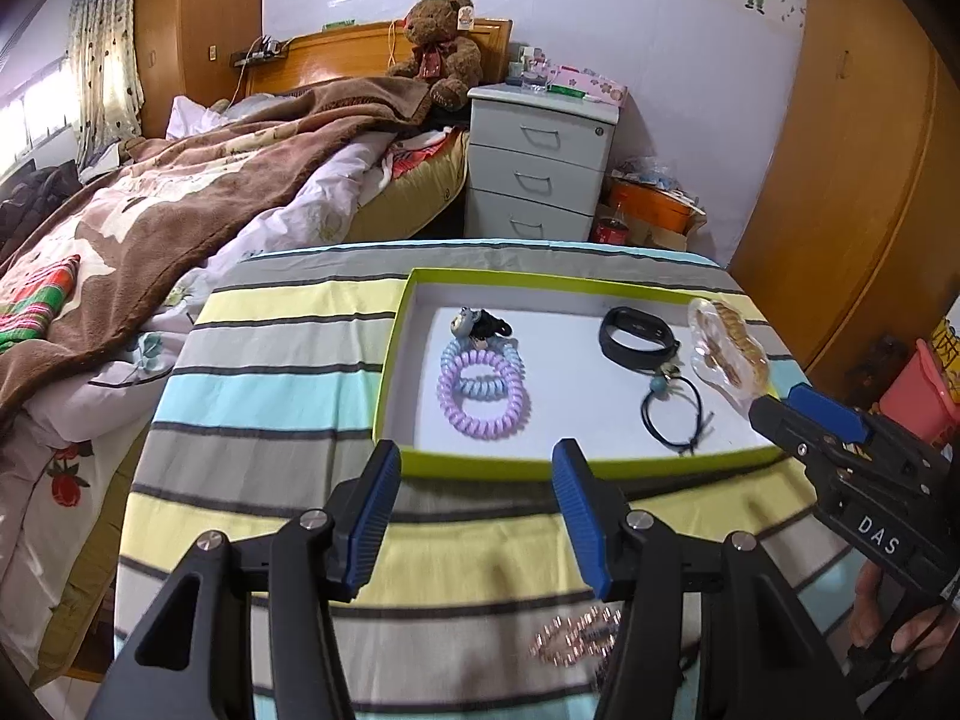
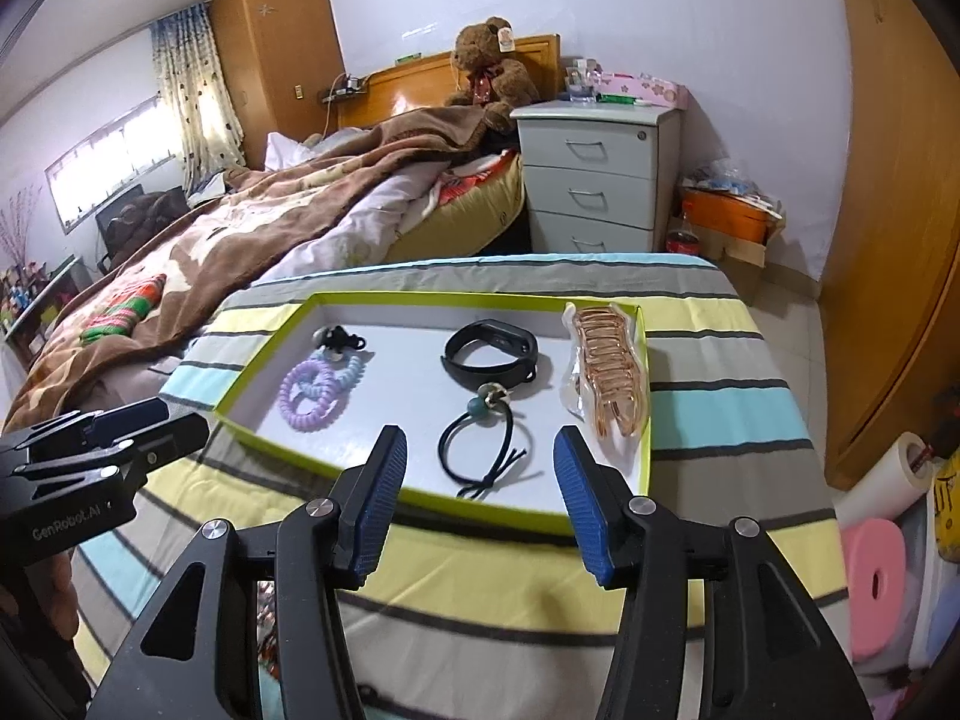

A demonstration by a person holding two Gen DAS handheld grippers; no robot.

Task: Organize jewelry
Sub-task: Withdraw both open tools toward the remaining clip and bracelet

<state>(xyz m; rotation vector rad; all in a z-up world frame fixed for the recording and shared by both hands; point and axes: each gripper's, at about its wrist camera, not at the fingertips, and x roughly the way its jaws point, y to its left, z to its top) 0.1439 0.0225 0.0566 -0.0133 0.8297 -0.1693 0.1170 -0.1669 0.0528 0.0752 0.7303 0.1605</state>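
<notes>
The left gripper (image 1: 474, 468) filled the bottom of its own view, its two blue-padded fingers (image 1: 375, 516) spread apart with nothing between them, held just short of the near rim of the tray (image 1: 390, 360). The right gripper (image 2: 480, 456) was likewise spread wide and empty, its tips above the tray's near edge.

The shallow tray, green-rimmed with a white floor, sat on a table covered by a striped cloth (image 1: 270, 384) in yellow, grey and pale blue. Inside it, toward the left, lay two coiled hair ties (image 1: 483, 390), one purple and one pale blue, overlapping. Just behind them, touching, was a small dark charm piece (image 1: 480, 324). Toward the right lay a black wristband (image 1: 639, 339), and in front of it a black elastic hair tie with a bead (image 1: 675, 414). A gold-toned hair claw in clear wrapping (image 2: 606, 372) rested at the tray's right side, leaning over the rim.

On the cloth outside the tray, near the left gripper's right finger, lay a blurred, glittering pinkish piece (image 1: 576, 639); what it was could not be told.
</notes>
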